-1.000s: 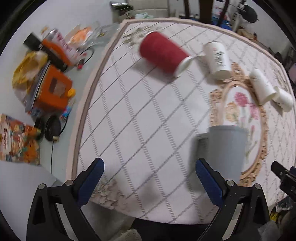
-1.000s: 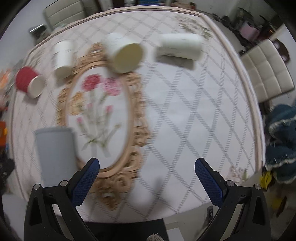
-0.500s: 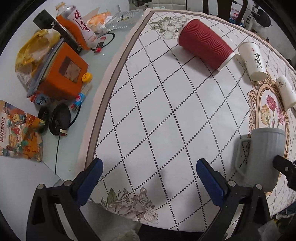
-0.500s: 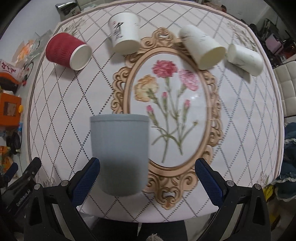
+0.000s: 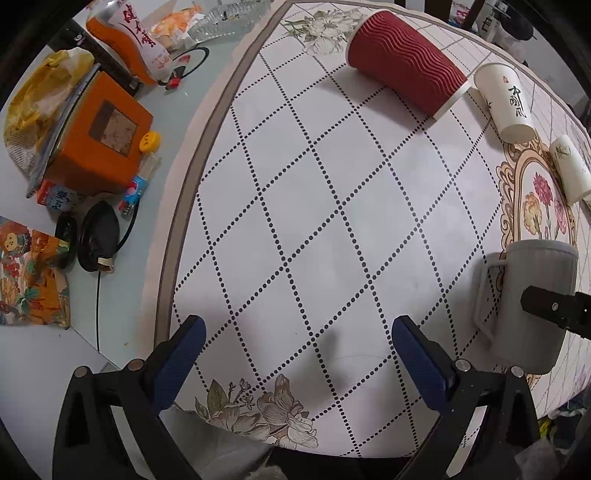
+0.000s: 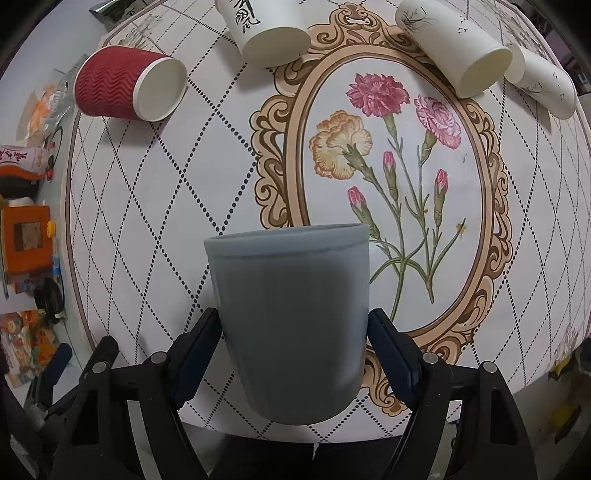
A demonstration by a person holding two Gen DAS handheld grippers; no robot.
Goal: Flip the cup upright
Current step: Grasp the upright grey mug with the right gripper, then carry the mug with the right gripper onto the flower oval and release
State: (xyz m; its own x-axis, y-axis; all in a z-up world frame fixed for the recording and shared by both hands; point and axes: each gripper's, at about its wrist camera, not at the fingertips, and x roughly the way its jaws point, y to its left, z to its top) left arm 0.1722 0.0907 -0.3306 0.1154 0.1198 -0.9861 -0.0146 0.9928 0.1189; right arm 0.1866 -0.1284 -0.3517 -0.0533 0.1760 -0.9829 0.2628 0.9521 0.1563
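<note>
- Grey mug [image 6: 291, 325] sits between my right gripper [image 6: 293, 343] jaws, one blue pad at each side of its lower body; the jaws are drawn in to its width and look to be touching it, though I cannot be sure they are clamping.
- It stands mouth-down on the surface [image 6: 221, 177], closed base on top. Its long axis runs straight away from the jaws, roughly upright.
- From my left gripper [image 5: 295, 354] the same mug [image 5: 532, 306] is off to the right, handle towards me. Those jaws are wide apart with nothing between them, so the right hand is the nearer.
- Beyond lie a red ripple cup [image 6: 129, 88] and three white paper cups [image 6: 273, 33], all on their sides.
- Half a second ago the right jaws were spread wide and short of the mug; now they bracket it.
- I judge the coming move to be a lift and a half-turn of the wrist.
</note>
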